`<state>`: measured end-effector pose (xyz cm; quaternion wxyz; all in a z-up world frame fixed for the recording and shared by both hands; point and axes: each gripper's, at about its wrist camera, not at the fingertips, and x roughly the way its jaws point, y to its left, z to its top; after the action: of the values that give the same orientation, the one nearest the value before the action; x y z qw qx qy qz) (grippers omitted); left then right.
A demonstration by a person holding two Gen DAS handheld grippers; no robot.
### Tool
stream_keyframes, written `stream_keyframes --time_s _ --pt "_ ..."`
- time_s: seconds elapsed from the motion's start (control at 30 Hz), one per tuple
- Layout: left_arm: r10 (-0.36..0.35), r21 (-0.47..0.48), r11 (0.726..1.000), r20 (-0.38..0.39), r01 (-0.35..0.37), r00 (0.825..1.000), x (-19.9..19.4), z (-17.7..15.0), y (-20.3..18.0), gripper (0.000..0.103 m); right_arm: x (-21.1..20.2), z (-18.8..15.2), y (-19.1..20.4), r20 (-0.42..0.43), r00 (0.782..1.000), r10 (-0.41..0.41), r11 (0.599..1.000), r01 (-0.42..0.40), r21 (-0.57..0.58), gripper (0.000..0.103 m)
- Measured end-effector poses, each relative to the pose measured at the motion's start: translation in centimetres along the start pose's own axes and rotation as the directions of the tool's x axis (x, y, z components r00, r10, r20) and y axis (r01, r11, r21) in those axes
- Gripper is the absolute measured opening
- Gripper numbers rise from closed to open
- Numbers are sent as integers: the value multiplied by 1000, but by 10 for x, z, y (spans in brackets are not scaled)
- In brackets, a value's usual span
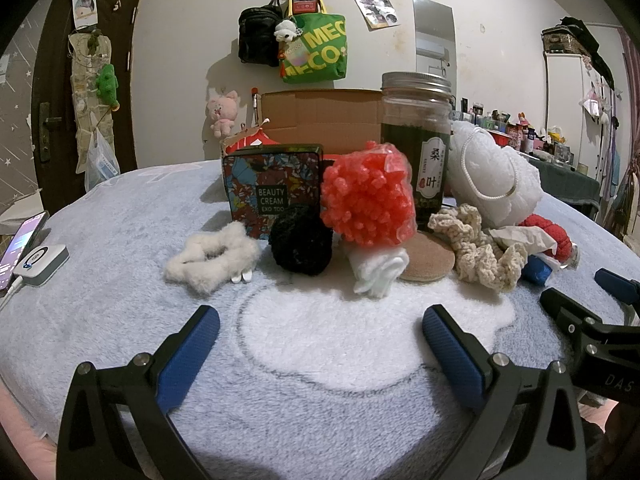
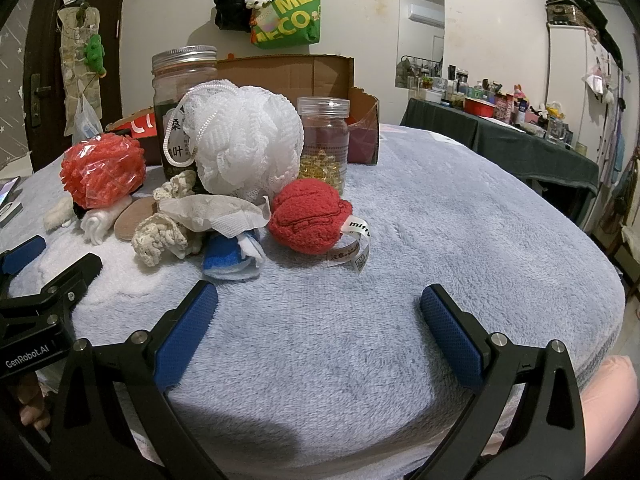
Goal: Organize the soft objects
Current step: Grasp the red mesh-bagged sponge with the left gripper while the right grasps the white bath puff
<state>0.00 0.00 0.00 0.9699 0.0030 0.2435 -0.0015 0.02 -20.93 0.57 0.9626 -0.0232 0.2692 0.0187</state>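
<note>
Jaws spread wide on left gripper (image 1: pixel 320 344) and right gripper (image 2: pixel 318 320), both empty above blanket (image 2: pixel 440 220)

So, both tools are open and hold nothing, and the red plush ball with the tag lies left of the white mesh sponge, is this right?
Not quite. In the right wrist view the red plush ball lies right of the white mesh sponge, in front of it. The rest is correct: left tool and right tool are open and hold nothing.

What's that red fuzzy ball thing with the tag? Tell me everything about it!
The red ball is a round plush of nubbly fleece with a stitched seam curving across its front. White paper tags hang from its right side. It sits on the blue blanket, in front of the clear jar and white mesh pouf. Crumpled tissue reaches its left side. No gripper touches it.
</note>
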Motion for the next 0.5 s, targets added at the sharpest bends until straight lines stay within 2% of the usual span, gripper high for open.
stream_keyframes --time_s 0.3,0.5 --pt "-1 15 1000 -9 1 1000 -1 7 -2 103 0 4 -1 -17 1000 13 1000 -13 -2 103" --pt "-29 68 997 67 25 997 -21 32 -9 103 -14 17 -2 29 998 47 999 -47 -18 103"
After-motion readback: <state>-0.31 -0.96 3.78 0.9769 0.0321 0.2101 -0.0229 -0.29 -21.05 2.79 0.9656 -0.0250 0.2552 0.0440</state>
